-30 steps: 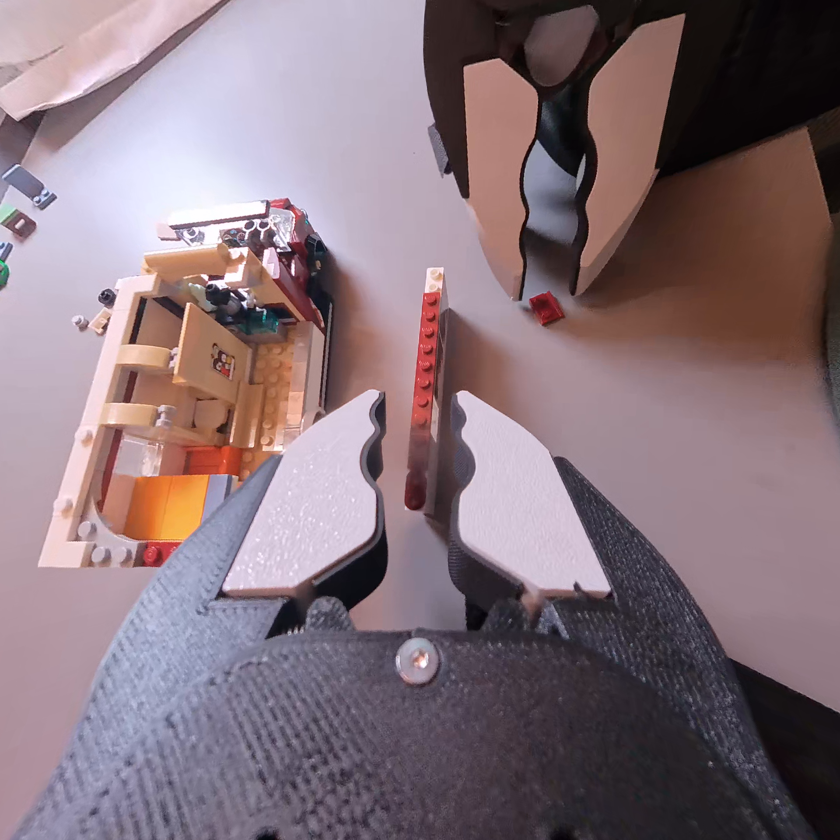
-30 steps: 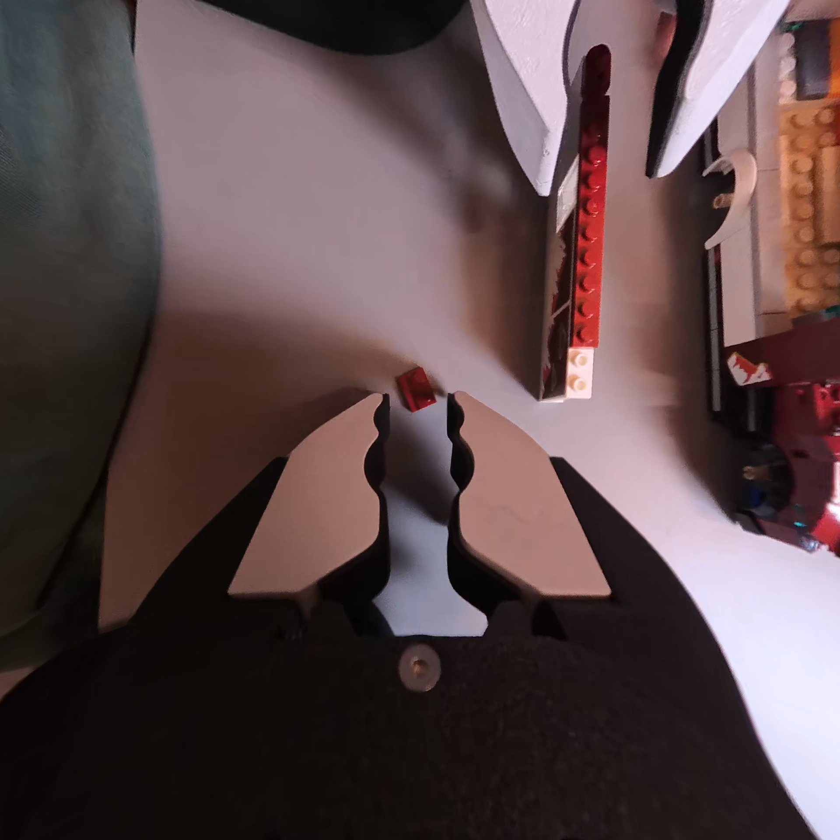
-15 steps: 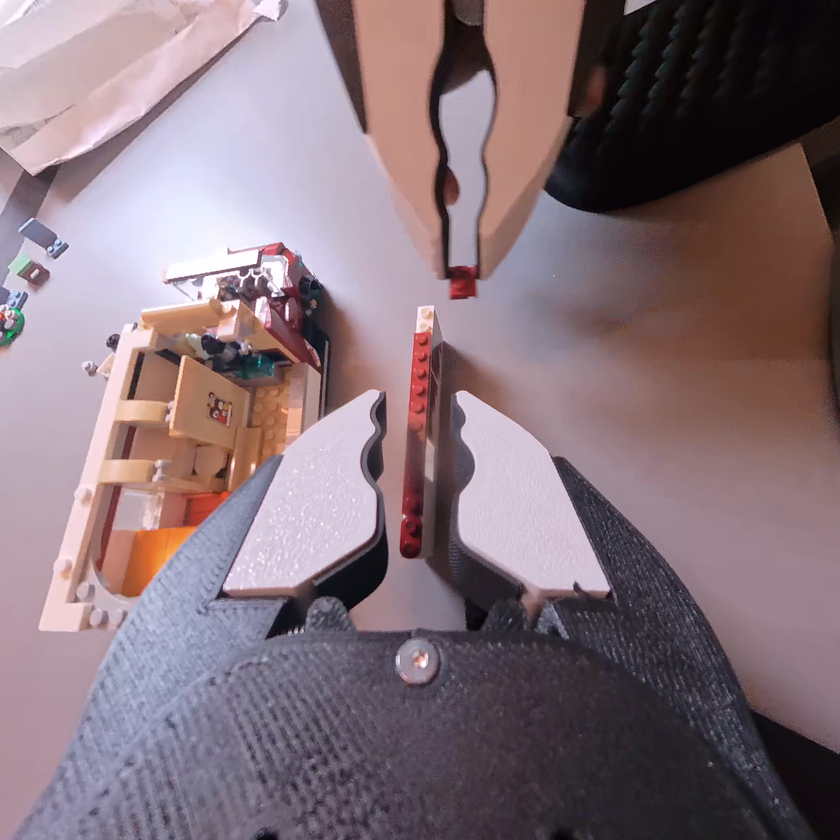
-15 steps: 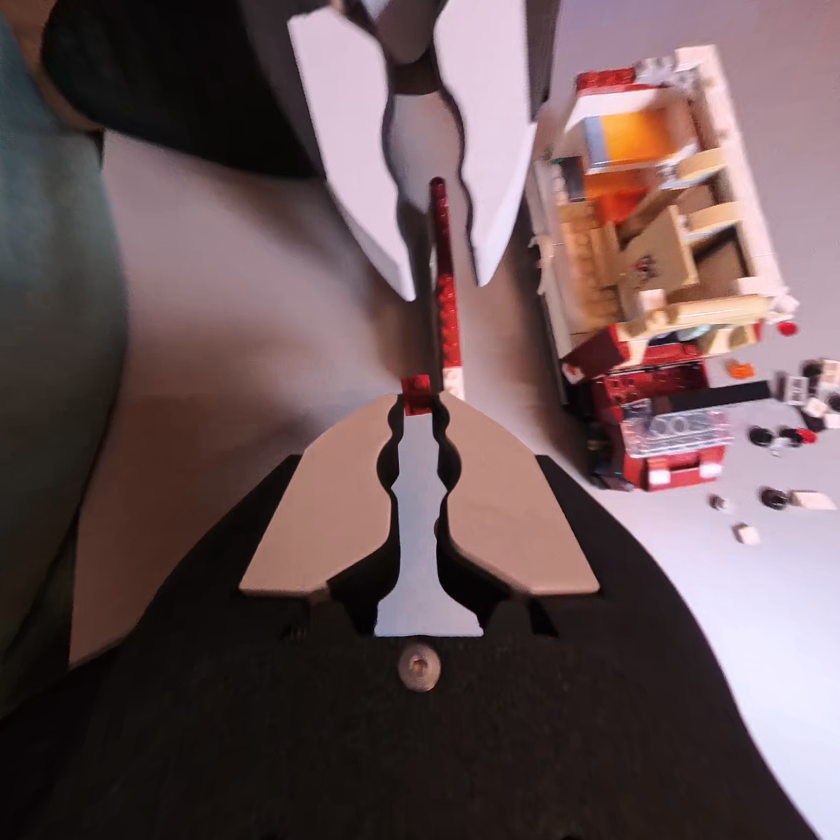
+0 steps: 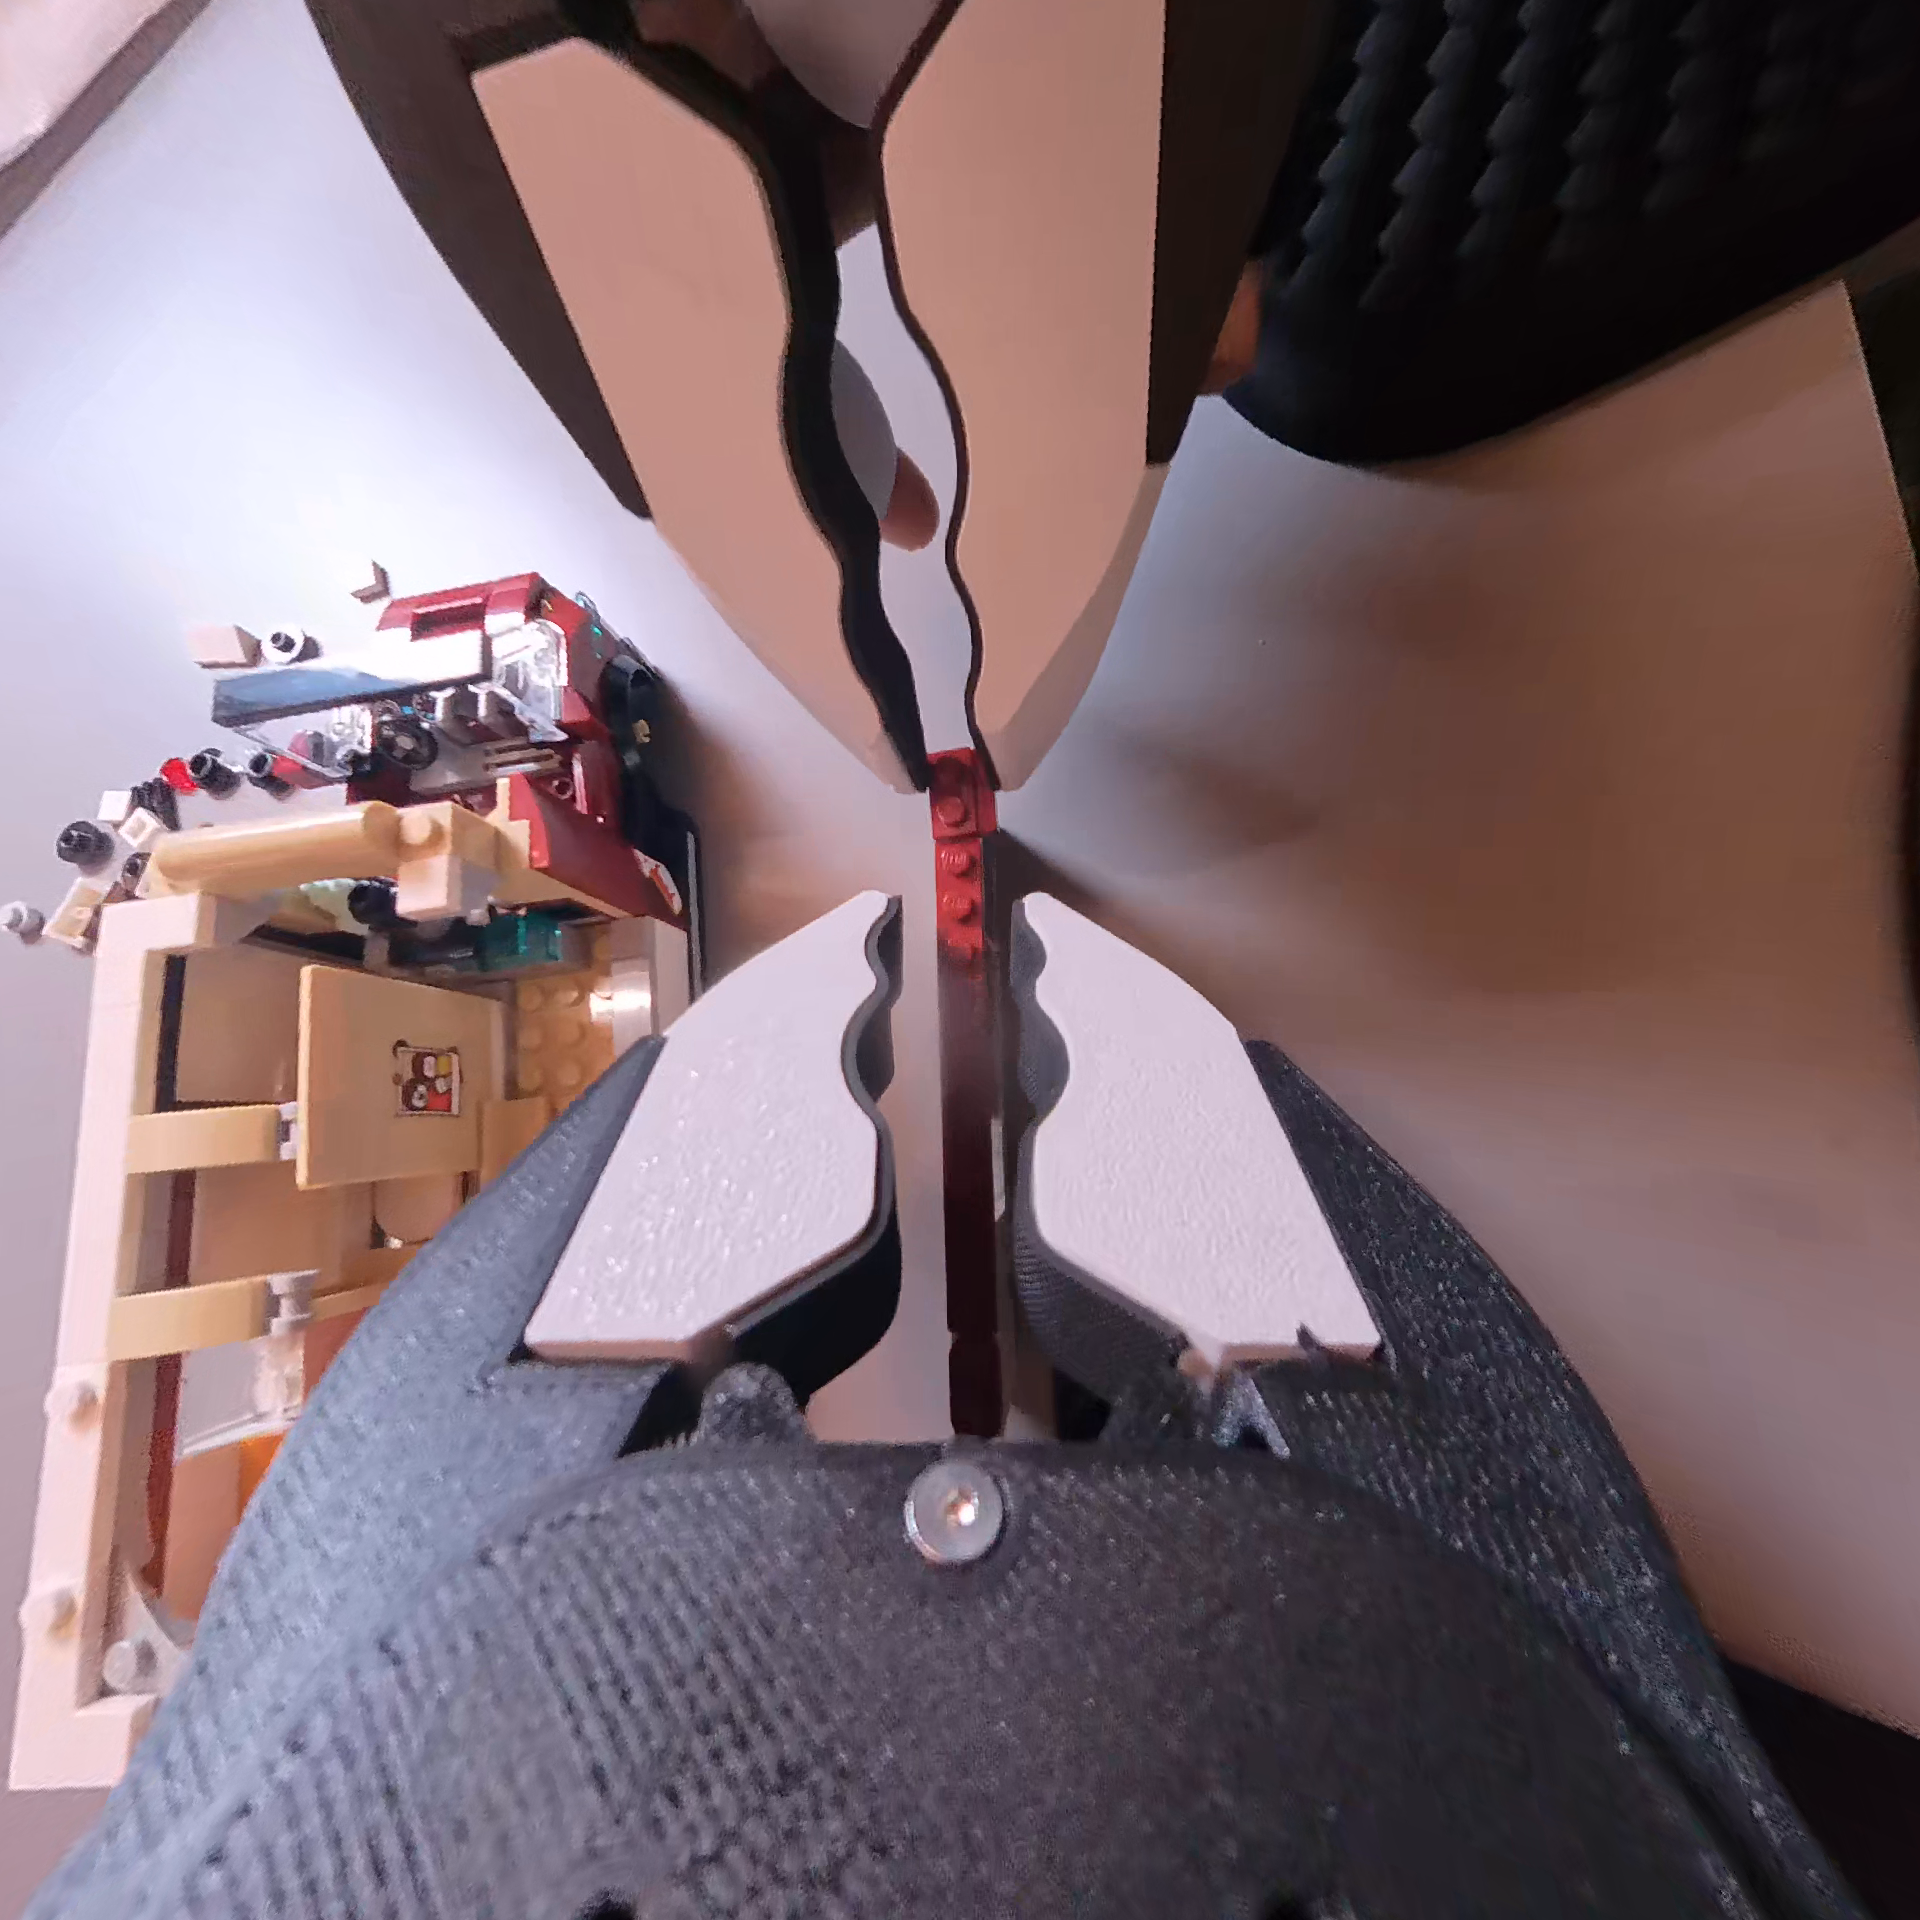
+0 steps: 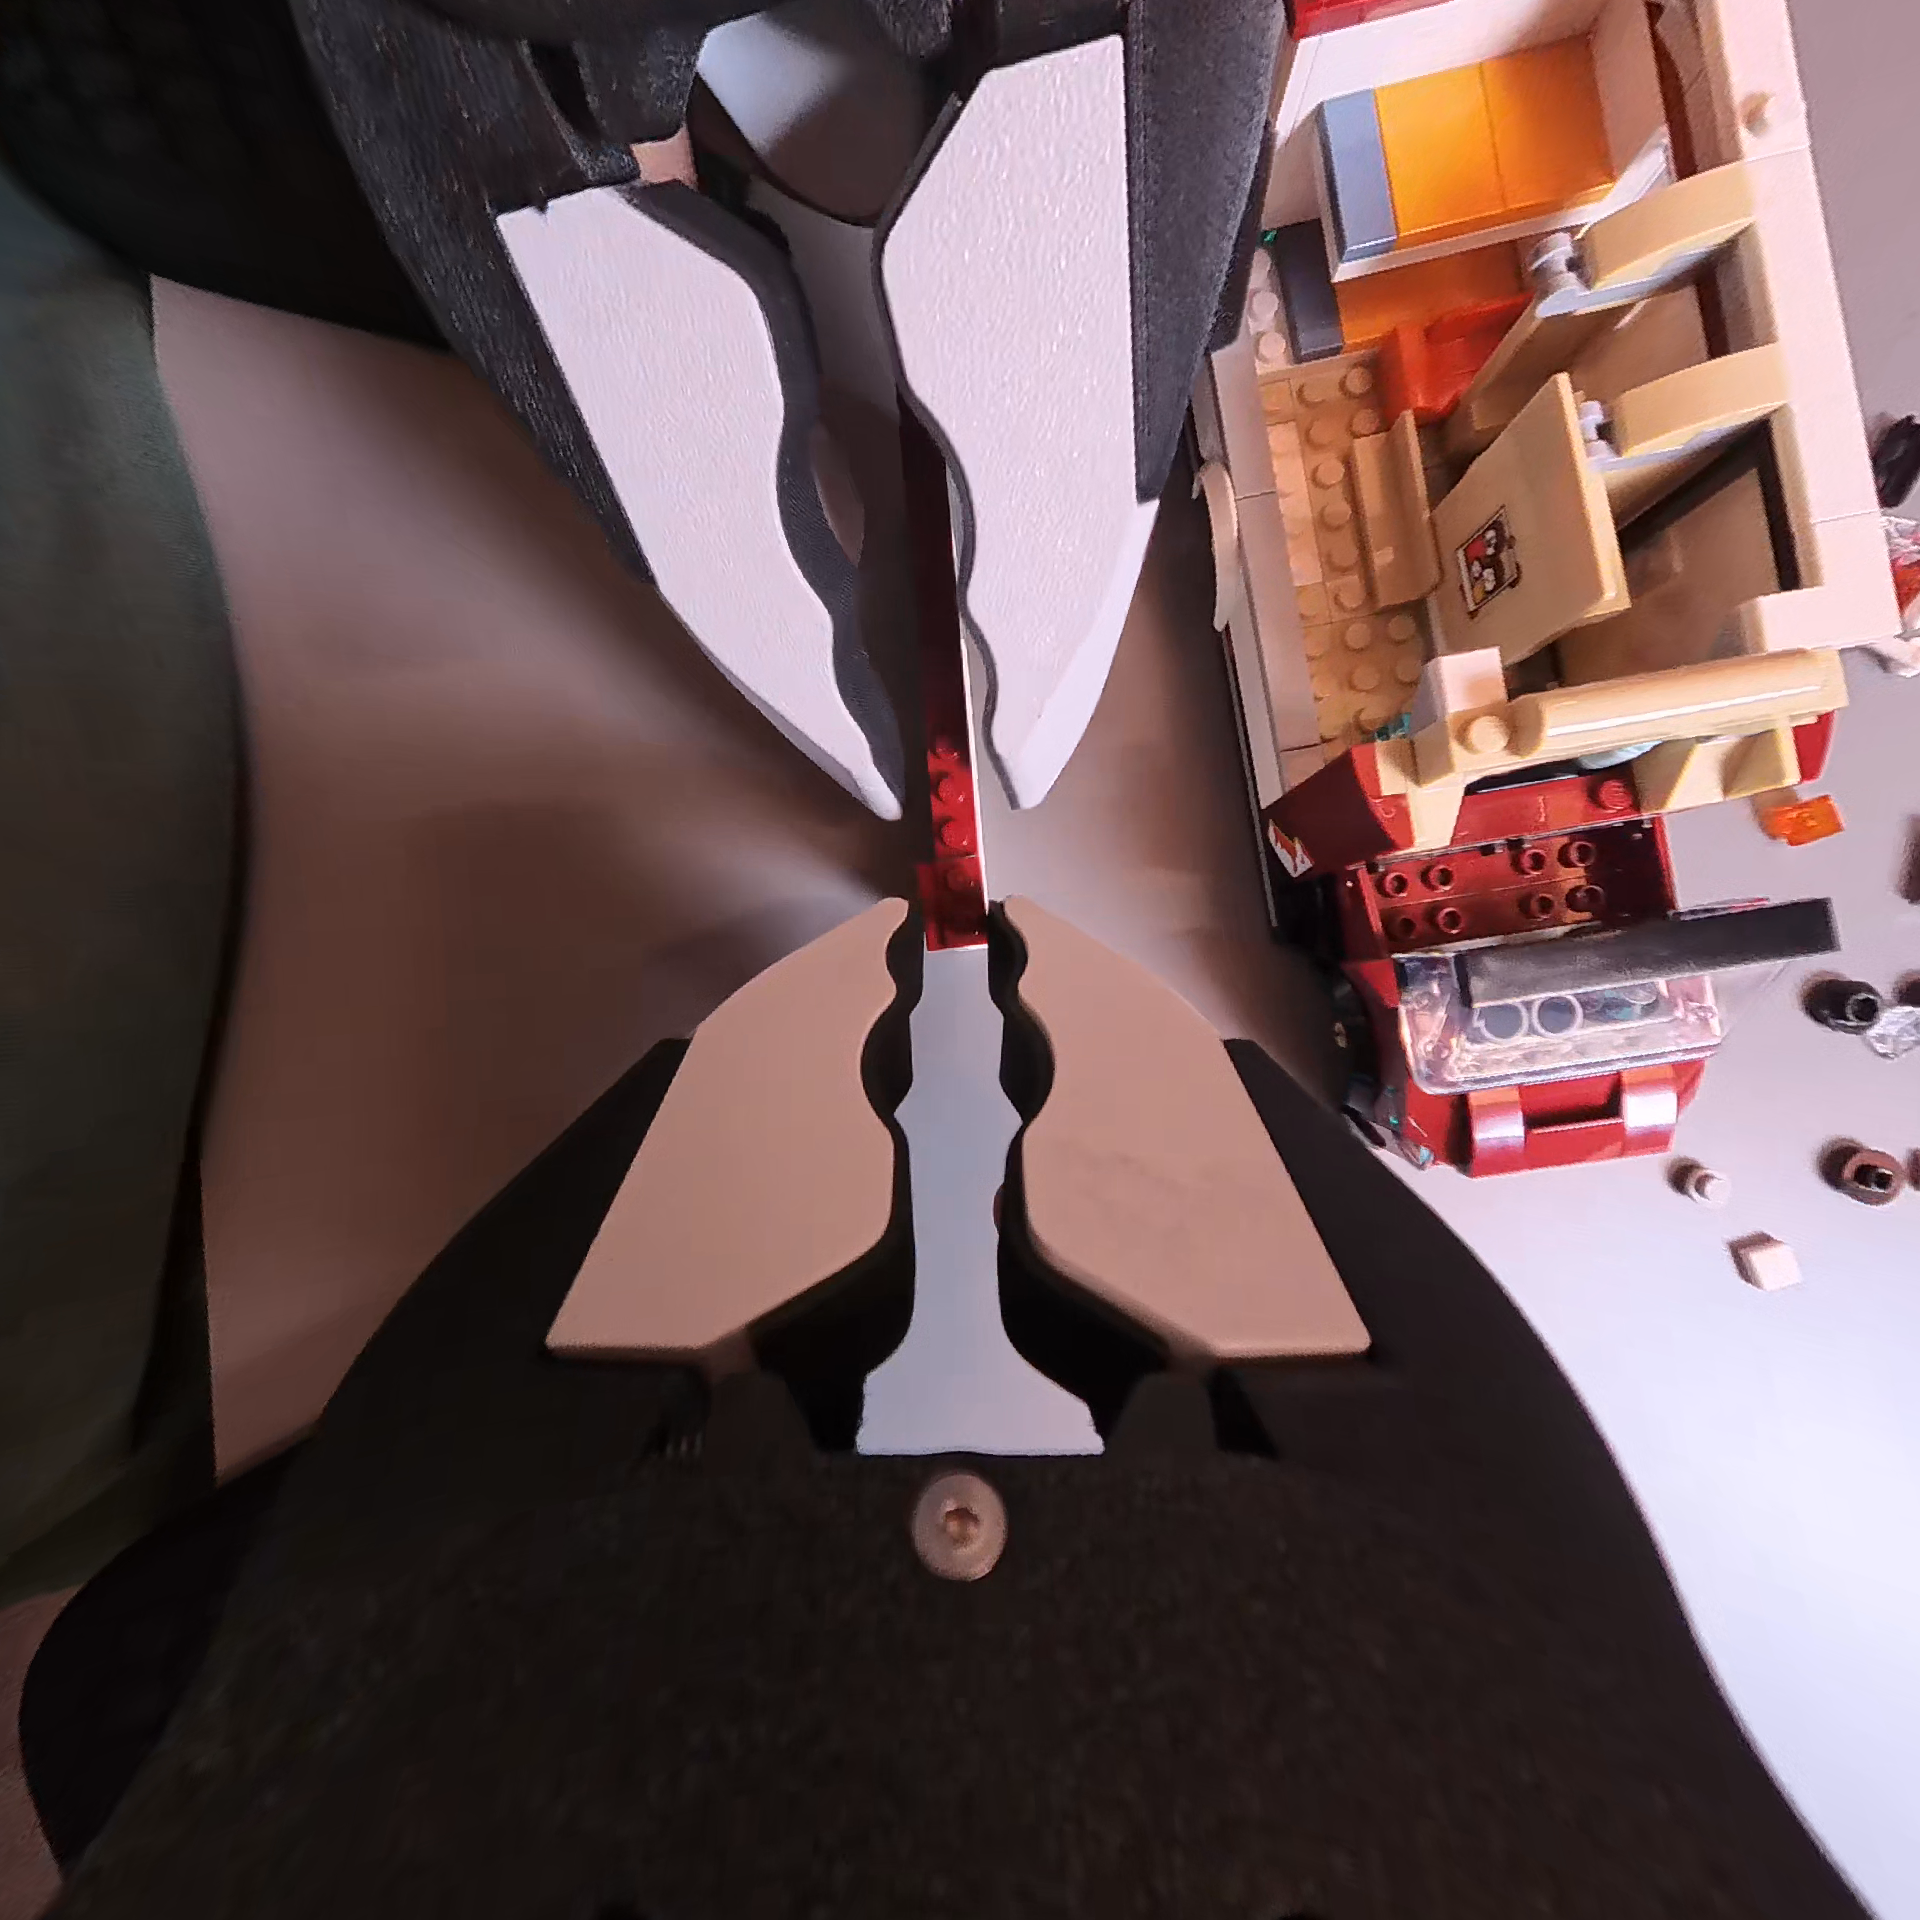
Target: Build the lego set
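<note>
2 grippers meet nose to nose over 1 long red strip (image 5: 968, 1091) on the tabletop (image 5: 1455, 935).

Left to right in the left wrist view: a tan and white brick model (image 5: 312, 1091) with a dark red front lies near the tabletop's left edge, loose small bricks (image 5: 135, 831) beside it. Just right of it, the left gripper (image 5: 956, 920) straddles the strip, its fingers (image 5: 748, 1122) apart with a gap on the left side; contact on the right I cannot tell. Opposite, the right gripper (image 6: 954, 914) is clenched on a small red plate (image 5: 958, 795) sitting at the strip's far end.
</note>
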Motion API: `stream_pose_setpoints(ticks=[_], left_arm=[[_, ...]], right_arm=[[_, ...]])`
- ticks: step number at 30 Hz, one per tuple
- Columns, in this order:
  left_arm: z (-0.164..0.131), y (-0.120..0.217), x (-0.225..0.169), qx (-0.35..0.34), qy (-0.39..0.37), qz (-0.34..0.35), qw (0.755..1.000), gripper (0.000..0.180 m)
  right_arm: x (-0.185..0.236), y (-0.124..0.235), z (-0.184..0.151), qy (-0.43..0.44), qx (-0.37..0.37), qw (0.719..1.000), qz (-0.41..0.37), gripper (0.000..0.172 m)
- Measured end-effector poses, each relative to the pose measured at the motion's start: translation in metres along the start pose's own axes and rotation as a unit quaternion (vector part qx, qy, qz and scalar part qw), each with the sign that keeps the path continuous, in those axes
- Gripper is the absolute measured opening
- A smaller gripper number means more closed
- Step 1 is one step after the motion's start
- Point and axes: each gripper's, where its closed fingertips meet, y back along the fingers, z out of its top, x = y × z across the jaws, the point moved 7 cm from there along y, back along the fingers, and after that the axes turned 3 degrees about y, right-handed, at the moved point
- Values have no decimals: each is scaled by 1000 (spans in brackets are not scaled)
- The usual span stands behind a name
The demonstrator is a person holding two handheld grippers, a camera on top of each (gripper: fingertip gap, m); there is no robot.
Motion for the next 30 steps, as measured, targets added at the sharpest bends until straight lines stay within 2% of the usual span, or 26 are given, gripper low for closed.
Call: stream_pose_setpoints(ticks=[12, 22, 30], left_arm=[[1, -6, -2, -7, -12, 3, 1000, 11], [0, -7, 0, -10, 20, -17, 1000, 9], [-1, -7, 0, -14, 18, -20, 1000, 9]], right_arm=[[2, -2, 2, 19, 1, 1000, -15, 11], [5, -3, 2, 45, 11, 998, -30, 11], [0, -6, 2, 6, 17, 1000, 6, 11]])
